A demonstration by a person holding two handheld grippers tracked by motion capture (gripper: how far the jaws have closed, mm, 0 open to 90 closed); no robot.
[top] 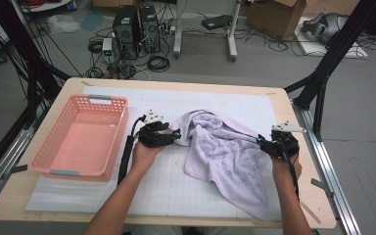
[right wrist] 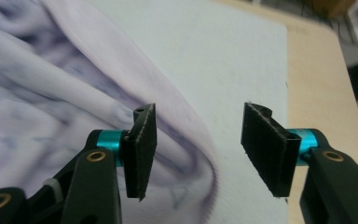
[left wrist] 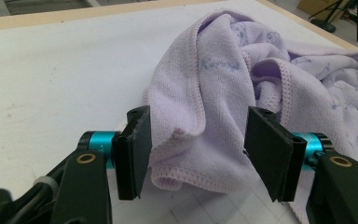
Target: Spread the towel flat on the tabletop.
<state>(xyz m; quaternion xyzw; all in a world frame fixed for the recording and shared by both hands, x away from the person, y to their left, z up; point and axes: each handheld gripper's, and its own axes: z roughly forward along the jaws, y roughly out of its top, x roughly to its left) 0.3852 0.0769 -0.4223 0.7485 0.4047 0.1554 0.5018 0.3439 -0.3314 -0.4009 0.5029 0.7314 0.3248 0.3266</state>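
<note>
A lilac towel (top: 225, 152) with a faint print lies crumpled on the white mat, spreading toward the near right edge. My left gripper (top: 174, 135) sits at the towel's left end with its jaws open. In the left gripper view a hemmed fold of the towel (left wrist: 200, 140) lies between the two black pads (left wrist: 135, 151), and they are not closed on it. My right gripper (top: 264, 143) is at the towel's right edge, jaws open. In the right gripper view the towel's edge (right wrist: 182, 154) runs under the gap, with bare mat on the right.
A pink plastic basket (top: 81, 134) stands on the left of the table, close to my left gripper. The white gridded mat (top: 176, 191) covers most of the wooden table (top: 308, 161). Cables, computer cases and stands are on the floor beyond.
</note>
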